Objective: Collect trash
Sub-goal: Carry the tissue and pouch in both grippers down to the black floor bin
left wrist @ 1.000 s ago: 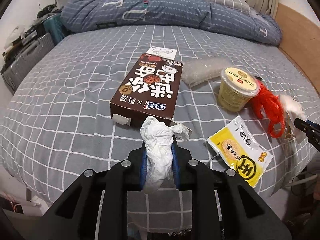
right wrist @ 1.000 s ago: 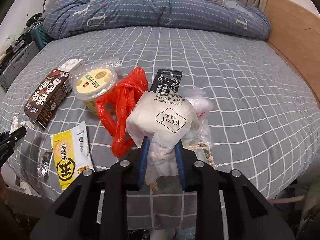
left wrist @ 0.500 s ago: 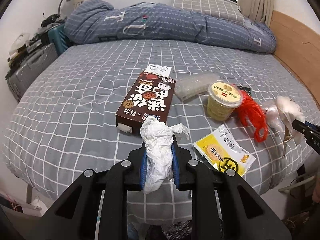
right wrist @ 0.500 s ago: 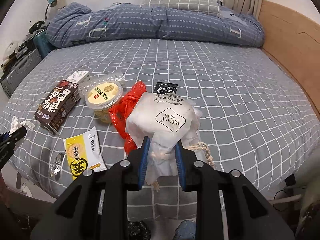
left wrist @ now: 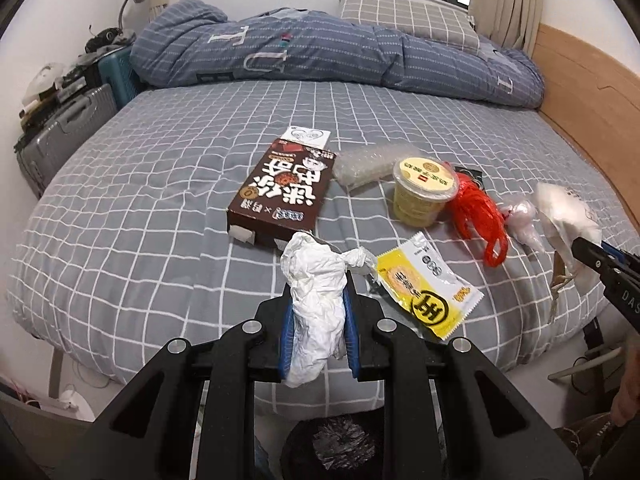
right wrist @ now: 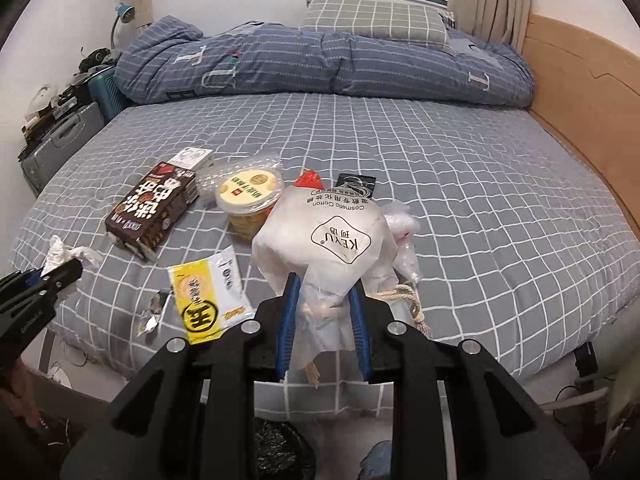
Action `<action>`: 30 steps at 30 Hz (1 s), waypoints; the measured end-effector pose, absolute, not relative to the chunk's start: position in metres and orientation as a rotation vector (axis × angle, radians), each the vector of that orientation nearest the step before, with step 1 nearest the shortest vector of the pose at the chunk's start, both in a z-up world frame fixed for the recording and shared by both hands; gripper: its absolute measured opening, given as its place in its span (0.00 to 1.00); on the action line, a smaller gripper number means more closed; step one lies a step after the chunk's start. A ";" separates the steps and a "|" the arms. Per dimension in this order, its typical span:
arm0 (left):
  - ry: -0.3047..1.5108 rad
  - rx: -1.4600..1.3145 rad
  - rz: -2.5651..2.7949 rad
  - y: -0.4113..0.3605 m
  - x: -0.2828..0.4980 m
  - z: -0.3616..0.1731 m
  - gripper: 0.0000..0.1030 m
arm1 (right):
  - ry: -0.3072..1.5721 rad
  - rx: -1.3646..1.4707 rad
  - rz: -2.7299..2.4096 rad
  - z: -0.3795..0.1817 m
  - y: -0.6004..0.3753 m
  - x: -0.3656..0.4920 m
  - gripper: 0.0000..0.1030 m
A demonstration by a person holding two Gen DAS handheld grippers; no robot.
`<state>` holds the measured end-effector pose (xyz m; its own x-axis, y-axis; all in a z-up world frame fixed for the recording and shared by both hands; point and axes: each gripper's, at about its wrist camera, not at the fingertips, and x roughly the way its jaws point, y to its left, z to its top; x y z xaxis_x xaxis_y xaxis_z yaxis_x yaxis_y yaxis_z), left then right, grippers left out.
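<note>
Left gripper (left wrist: 318, 292) pinched on a crumpled white tissue wad (left wrist: 316, 280), blue pads (left wrist: 287, 330) pressed against both sides, raised off the grey checked bed (left wrist: 160, 200) near its front edge; right gripper (right wrist: 325, 292) clamped on a translucent white cosmetic-cotton bag (right wrist: 332, 240) (drawstring cord (right wrist: 408, 300) dangling beside the right pad), likewise lifted clear of the sheet.

Left lying on the bed: brown snack box (left wrist: 284, 196) flat, a small white card (left wrist: 306, 135) just behind it; clear bubble-wrap piece (left wrist: 364, 166) beside the box, touching or nearly touching a lidded yellow cup (left wrist: 422, 196); red plastic bag (left wrist: 478, 216) bunched against the cup's right side; black sachet (right wrist: 356, 184) partly hidden behind the held bag; small clear bag with a pink spot (right wrist: 402, 232) just right of it; yellow-and-white snack wrapper (left wrist: 426, 288) flat near the front edge; scrap of silver foil (right wrist: 152, 312) close to the wrapper's left.

Below both grippers, on the floor: dark bin with black liner (left wrist: 336, 446), partly hidden by the gripper bodies; folded blue duvet (left wrist: 320, 52) and checked pillow (right wrist: 372, 20) at the far end.
</note>
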<state>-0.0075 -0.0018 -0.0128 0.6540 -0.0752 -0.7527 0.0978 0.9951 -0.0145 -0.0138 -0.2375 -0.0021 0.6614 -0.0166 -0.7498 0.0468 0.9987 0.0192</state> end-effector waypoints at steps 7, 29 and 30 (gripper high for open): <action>0.839 0.030 -0.111 -0.007 -0.025 -0.008 0.20 | 0.840 0.038 -0.015 0.002 -0.226 -0.029 0.23; 0.910 0.005 -0.121 -0.005 -0.085 -0.024 0.20 | 0.867 0.045 0.054 -0.002 -0.196 -0.092 0.23; 0.914 0.005 -0.121 -0.004 -0.087 -0.025 0.20 | 0.870 0.045 0.056 -0.003 -0.195 -0.093 0.22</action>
